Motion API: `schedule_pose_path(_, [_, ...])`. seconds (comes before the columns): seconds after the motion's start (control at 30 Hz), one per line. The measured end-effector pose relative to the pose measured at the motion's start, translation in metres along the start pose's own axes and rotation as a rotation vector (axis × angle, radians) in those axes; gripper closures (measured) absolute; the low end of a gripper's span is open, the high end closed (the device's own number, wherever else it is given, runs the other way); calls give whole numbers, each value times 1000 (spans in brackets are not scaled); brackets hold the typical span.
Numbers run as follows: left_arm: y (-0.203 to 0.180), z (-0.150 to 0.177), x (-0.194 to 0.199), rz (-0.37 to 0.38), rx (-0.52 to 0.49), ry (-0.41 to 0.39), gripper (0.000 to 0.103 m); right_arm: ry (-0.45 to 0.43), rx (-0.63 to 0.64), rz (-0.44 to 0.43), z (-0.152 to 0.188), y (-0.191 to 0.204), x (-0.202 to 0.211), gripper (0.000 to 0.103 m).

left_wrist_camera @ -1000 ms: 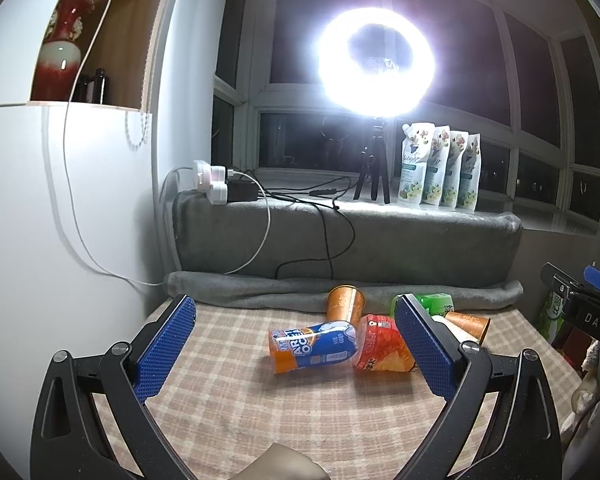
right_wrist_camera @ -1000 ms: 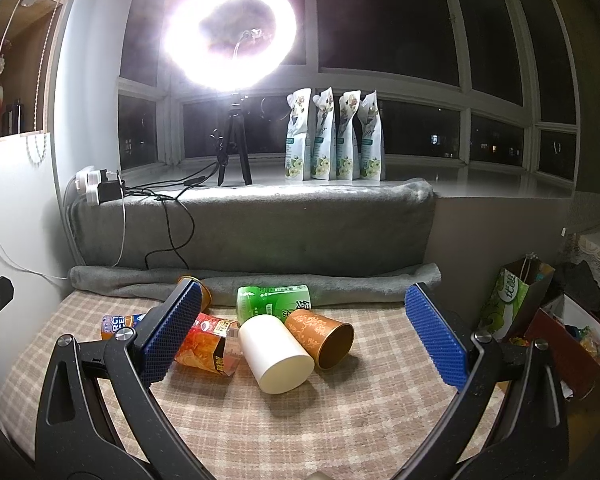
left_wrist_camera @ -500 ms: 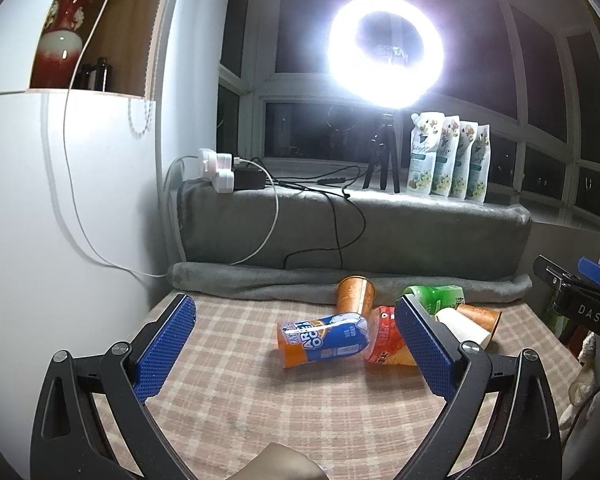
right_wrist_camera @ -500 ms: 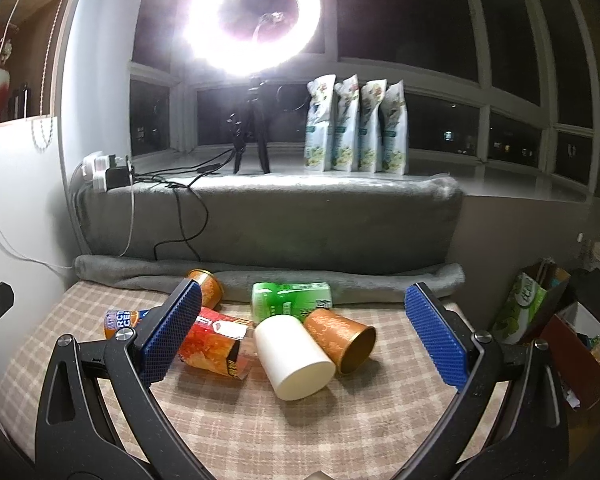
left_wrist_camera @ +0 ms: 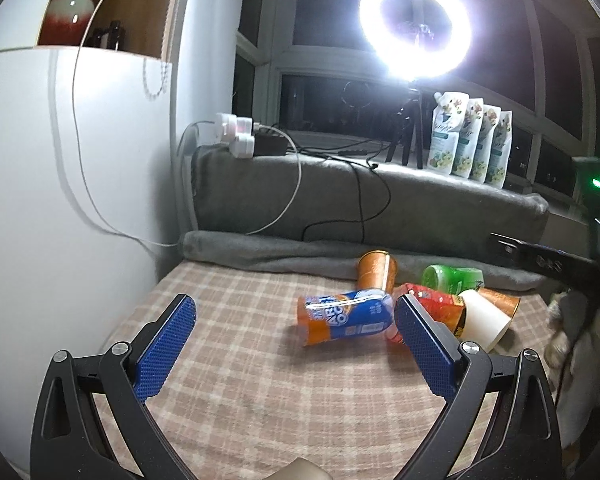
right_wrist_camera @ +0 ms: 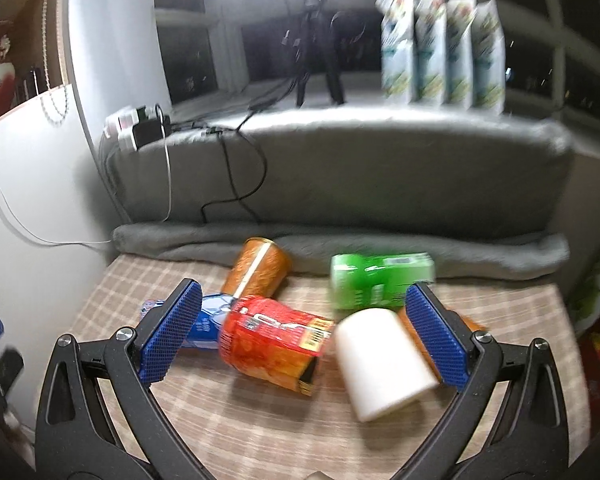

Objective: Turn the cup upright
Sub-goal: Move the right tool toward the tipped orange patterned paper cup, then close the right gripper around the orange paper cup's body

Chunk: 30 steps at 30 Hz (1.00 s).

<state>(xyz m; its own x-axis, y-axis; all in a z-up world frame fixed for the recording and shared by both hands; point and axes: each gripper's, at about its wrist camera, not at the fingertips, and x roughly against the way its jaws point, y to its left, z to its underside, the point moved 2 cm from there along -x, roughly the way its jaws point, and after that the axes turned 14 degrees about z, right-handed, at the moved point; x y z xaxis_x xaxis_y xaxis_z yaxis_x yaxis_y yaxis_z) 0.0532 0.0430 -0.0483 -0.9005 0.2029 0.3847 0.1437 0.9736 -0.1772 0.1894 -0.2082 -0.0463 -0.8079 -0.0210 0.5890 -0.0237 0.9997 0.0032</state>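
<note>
Several cups lie on their sides in a cluster on the checked cloth. A red-orange cup [right_wrist_camera: 274, 340] and a white cup [right_wrist_camera: 380, 360] lie between the fingers of my open, empty right gripper [right_wrist_camera: 304, 332], just ahead of it. A green cup [right_wrist_camera: 380, 280], an orange cup [right_wrist_camera: 260, 268], a blue-orange cup [right_wrist_camera: 206, 326] and a brown cup [right_wrist_camera: 416, 332] lie around them. My left gripper [left_wrist_camera: 292, 344] is open and empty, short of the blue-orange cup [left_wrist_camera: 344, 316]. The red cup [left_wrist_camera: 432, 308], white cup [left_wrist_camera: 482, 320], green cup [left_wrist_camera: 452, 278] and orange cup [left_wrist_camera: 376, 272] lie beyond.
A rolled grey blanket [right_wrist_camera: 340, 248] edges the far side of the cloth under a grey padded sill [left_wrist_camera: 360, 204]. A ring light [left_wrist_camera: 414, 36], cables and several pouches [right_wrist_camera: 440, 48] stand on the sill. A white cabinet [left_wrist_camera: 60, 200] walls the left. Bags [right_wrist_camera: 596, 288] stand at the right.
My right gripper has moved forward and down toward the cups, now framing the red and white ones. My left gripper has moved nearer to the blue-orange cup. The cups have not moved.
</note>
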Motion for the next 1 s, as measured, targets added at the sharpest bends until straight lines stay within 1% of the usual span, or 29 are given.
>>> schedule_pose_path(0.13, [6, 4, -2, -8, 12, 16, 4, 104, -8, -68, -13, 13, -34, 0])
schedule_pose_path(0.3, [13, 8, -4, -12, 29, 30, 4, 240, -2, -114, -24, 32, -74, 0])
schedule_pose_path(0.47, [17, 13, -4, -9, 36, 42, 4, 403, -41, -143, -28, 48, -124, 8])
schedule_pose_path(0.53, [19, 14, -4, -11, 42, 43, 4, 455, -48, -147, -27, 55, -140, 9])
schedule_pose_path(0.63, [26, 14, -2, -19, 54, 38, 4, 518, -36, -146, -23, 66, -161, 10])
schedule_pose_path(0.73, [32, 14, -1, -28, 69, 36, 4, 565, -24, -127, -18, 77, -178, 17])
schedule_pose_path(0.77, [34, 15, 0, -30, 71, 34, 4, 577, -19, -124, -17, 81, -183, 19])
schedule_pose_path(0.9, [39, 17, 2, -37, 81, 33, 4, 611, 3, -92, -13, 93, -202, 21])
schedule_pose_path(1.0, [41, 18, 3, -40, 85, 35, 4, 643, 16, -85, -9, 101, -214, 23])
